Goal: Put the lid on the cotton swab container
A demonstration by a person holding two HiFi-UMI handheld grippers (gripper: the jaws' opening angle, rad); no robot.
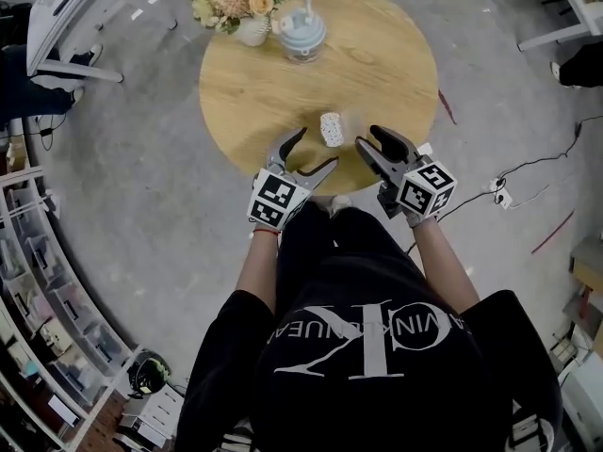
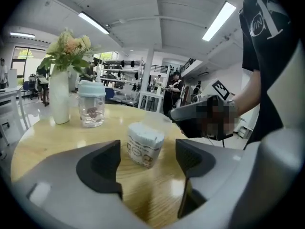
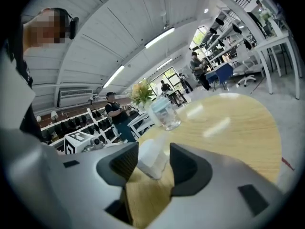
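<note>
R gripper nearest: grey jaws approx half open, nothing held; clear plastic lid sits straight ahead, in line w/ the gap, prob not yet touched; lid stands just beside small white printed cotton swab container, upright on round wooden table, on its R-gripper side; L gripper jaws wide open, empty, container centred ahead; R nearer lid, so R should pick.

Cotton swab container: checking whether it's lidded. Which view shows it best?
The left gripper view: the cotton swab container stands close and sharp, top uncovered. The head view shows it tiny; the right gripper view, a pale blur.
</note>
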